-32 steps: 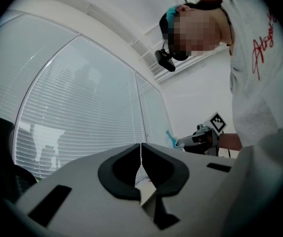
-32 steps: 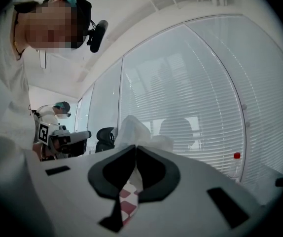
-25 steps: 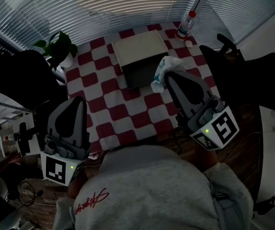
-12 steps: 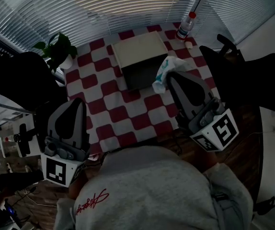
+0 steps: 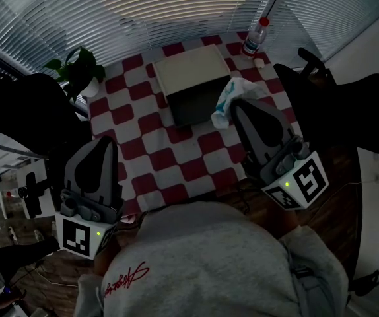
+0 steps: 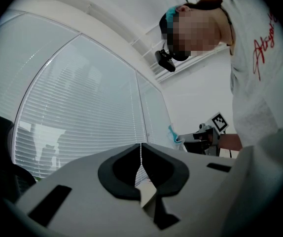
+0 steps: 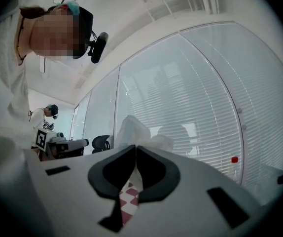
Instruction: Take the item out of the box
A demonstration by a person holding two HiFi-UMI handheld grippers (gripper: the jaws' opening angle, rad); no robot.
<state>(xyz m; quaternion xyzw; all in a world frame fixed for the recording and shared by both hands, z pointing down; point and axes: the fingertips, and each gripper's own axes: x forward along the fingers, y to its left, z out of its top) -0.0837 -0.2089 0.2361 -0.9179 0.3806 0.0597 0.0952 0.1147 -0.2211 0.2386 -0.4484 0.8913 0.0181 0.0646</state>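
Two tongs showed in the head view, the left tongs [image 5: 110,142] at lower left and the right tongs [image 5: 237,105] right of centre, each bearing one marker cube. One worktop [image 5: 170,167] with a red-and-white checked cloth carried one box [image 5: 188,78], one crumpled white-and-teal packet [image 5: 229,98], one red-capped bottle [image 5: 256,35] and one small white object [image 5: 260,61] beside it. One potted plant [image 5: 78,68] stood at upper left. One dark chair [image 5: 313,63] sat at the right.
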